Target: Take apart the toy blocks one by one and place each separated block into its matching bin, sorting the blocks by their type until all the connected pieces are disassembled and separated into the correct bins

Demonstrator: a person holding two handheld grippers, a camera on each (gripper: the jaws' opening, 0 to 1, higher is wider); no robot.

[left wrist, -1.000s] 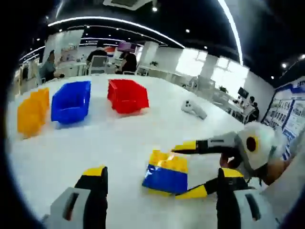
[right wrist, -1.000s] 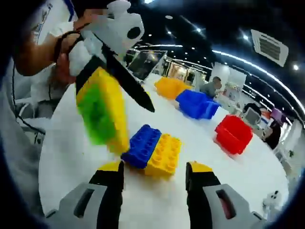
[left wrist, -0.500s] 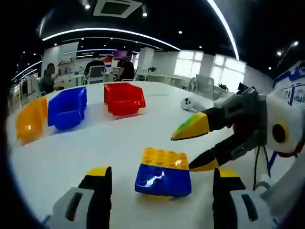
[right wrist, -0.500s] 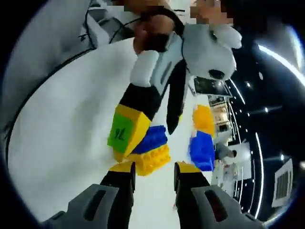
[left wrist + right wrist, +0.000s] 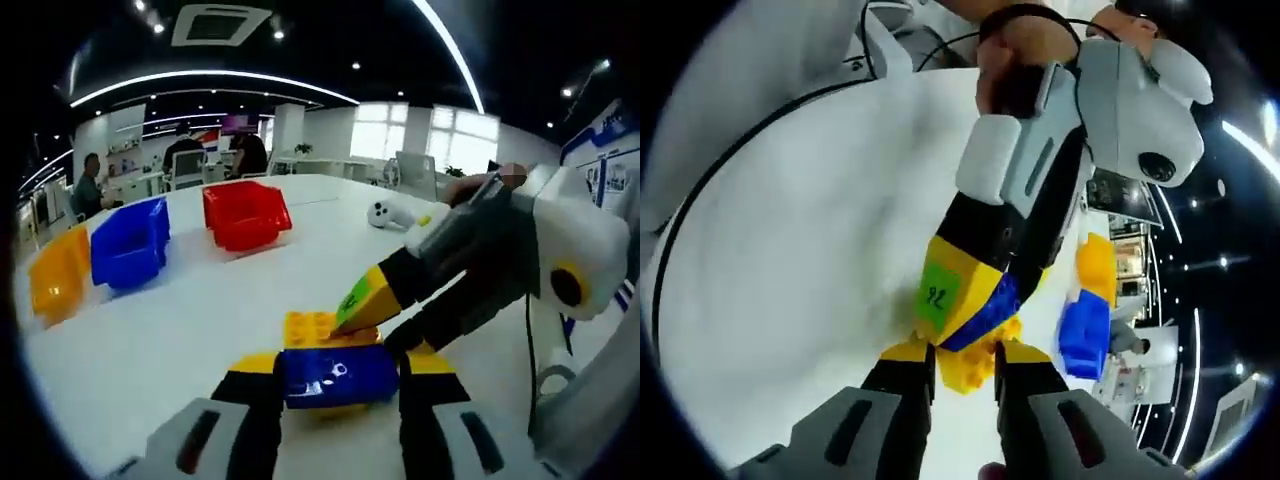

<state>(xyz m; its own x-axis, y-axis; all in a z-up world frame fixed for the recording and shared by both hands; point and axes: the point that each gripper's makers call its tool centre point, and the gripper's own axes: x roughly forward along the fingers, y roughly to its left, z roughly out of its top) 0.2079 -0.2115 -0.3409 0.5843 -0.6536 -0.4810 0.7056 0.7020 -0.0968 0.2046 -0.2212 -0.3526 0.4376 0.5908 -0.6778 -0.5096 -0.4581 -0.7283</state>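
Toy blocks: a blue block (image 5: 336, 374) joined to a yellow block (image 5: 318, 328) are sitting on the white table (image 5: 180, 320), close in front of both cameras.

Left gripper view: the left gripper (image 5: 337, 385) is closing its two yellow-tipped jaws on the blue block, one jaw against each side, with no gap showing. The yellow block is lying just behind the blue one, studs up. The right gripper (image 5: 385, 318) is coming in from the right, its yellow jaw tip with a green sticker pressing on the yellow block's near edge; its second jaw is reaching under toward the same spot.

Right gripper view: the right gripper (image 5: 966, 364) is holding its jaws narrow, nearly closed, with the yellow block (image 5: 974, 363) sitting between the tips. The jaws appear to be pinching it, though the exact contact is hard to make out. The left gripper (image 5: 975, 300) is reaching down from above, its jaws clamping the blue block (image 5: 987, 310).

Farther back on the table three bins are standing in a row: an orange bin (image 5: 55, 282), a blue bin (image 5: 128, 240) beside it, and a red bin (image 5: 243, 213) next along, all well apart from the blocks. A small white device (image 5: 385, 214) is lying on the table past the red bin. Seated people (image 5: 88, 180) are showing at desks in the background.
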